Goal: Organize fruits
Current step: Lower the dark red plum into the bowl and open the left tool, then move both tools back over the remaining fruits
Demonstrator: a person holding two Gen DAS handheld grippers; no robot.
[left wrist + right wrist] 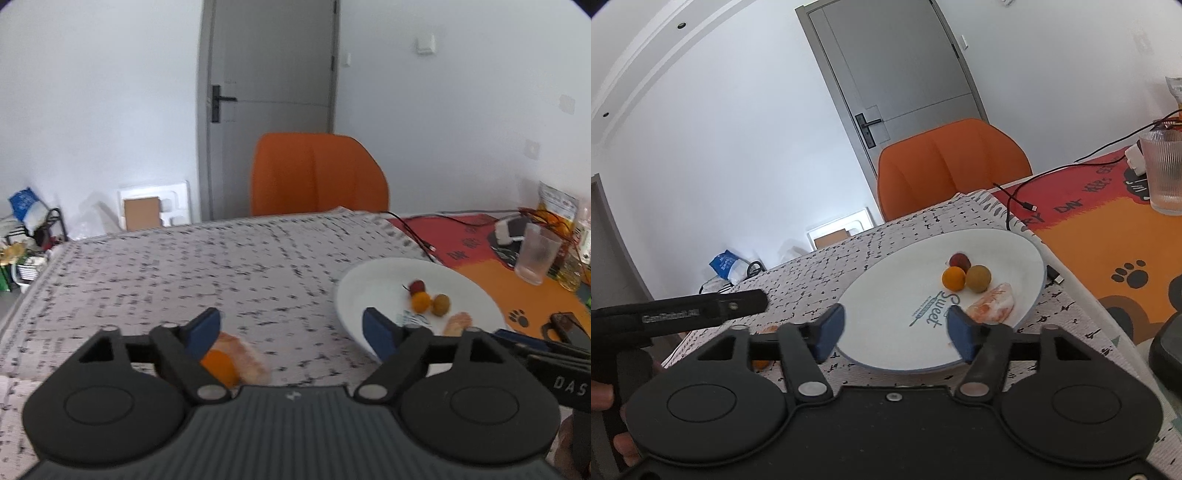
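Note:
My left gripper [291,332] is open over the speckled tablecloth [184,266], with nothing between its blue pads. A small orange fruit [218,365] and a peeled citrus segment [247,356] lie on the cloth just inside its left finger. To the right, a white plate [369,280] holds a red fruit [418,285], an orange fruit [421,301], a yellow-brown fruit [440,303] and a citrus segment [458,323]. My right gripper [895,328] is open above the near rim of the plate [886,291], and its right pad is close to the segment [993,306] without touching it.
An orange chair [317,173] stands behind the table's far edge. Right of the plate, an orange and red mat [1108,236] carries a ribbed glass [1163,170] and a black cable [1015,203]. A dark device [569,328] lies near the right edge.

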